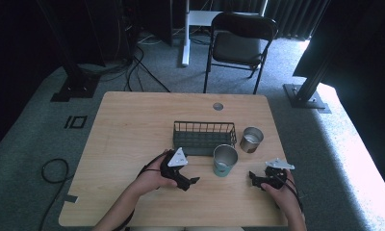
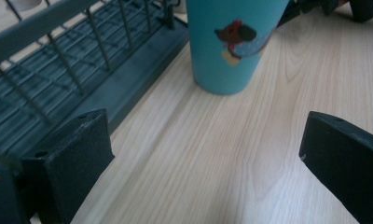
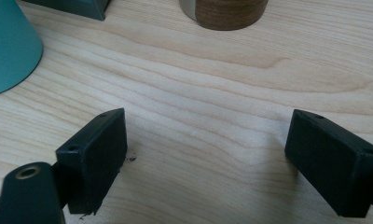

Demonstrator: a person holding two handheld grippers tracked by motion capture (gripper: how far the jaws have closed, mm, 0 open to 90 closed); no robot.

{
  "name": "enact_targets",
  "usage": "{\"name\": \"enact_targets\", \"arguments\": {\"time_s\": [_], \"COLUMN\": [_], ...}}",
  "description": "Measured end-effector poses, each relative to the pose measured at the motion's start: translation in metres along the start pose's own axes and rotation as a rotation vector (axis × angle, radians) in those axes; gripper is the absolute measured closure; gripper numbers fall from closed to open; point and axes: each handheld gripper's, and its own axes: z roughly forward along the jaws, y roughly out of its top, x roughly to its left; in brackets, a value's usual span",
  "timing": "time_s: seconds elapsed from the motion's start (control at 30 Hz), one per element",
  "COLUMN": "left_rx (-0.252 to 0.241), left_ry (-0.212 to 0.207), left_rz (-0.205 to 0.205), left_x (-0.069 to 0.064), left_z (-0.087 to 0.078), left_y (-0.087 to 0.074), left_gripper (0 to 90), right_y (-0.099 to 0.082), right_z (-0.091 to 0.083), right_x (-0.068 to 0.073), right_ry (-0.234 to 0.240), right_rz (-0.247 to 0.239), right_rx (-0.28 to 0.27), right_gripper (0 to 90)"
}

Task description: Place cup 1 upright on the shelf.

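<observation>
A teal cup (image 1: 225,161) with a cartoon figure (image 2: 236,39) stands upright on the wooden table (image 1: 133,130), just in front of a dark wire basket (image 1: 204,137). A metal cup (image 1: 251,139) with a brown base (image 3: 226,11) stands right of the basket. My left gripper (image 1: 194,182) rests low on the table left of the teal cup, open, nothing between its pads (image 2: 77,154). My right gripper (image 1: 252,177) sits right of the teal cup, open, with bare wood between its pads (image 3: 98,149). The teal cup's side (image 3: 7,42) shows at the upper left of the right gripper view.
The basket (image 2: 58,70) lies close to my left gripper's left jaw. A round grommet hole (image 1: 218,106) is near the table's far edge. A black folding chair (image 1: 238,43) and cables (image 1: 133,72) are on the floor beyond.
</observation>
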Motion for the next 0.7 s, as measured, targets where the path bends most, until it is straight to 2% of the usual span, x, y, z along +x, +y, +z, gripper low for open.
{"name": "enact_targets", "arguments": {"time_s": [0.17,0.53,0.63,0.7], "left_rx": [-0.033,-0.053,-0.058,-0.068], "left_ry": [-0.001,-0.032,-0.031,-0.043], "left_rz": [-0.007,-0.003,0.000,0.018], "left_x": [-0.003,-0.009,-0.011,-0.014], "left_z": [0.007,0.027,0.031,0.037], "left_y": [0.008,0.019,0.022,0.027], "left_gripper": [2.9,2.9,2.9,2.9], "right_y": [0.000,0.000,0.000,0.000], "right_z": [0.000,0.000,0.000,0.000], "right_x": [0.000,0.000,0.000,0.000], "right_ry": [0.000,0.000,0.000,0.000], "right_rz": [0.000,0.000,0.000,0.000], "right_rx": [0.000,0.000,0.000,0.000], "right_gripper": [12.4,12.4,12.4,12.4]}}
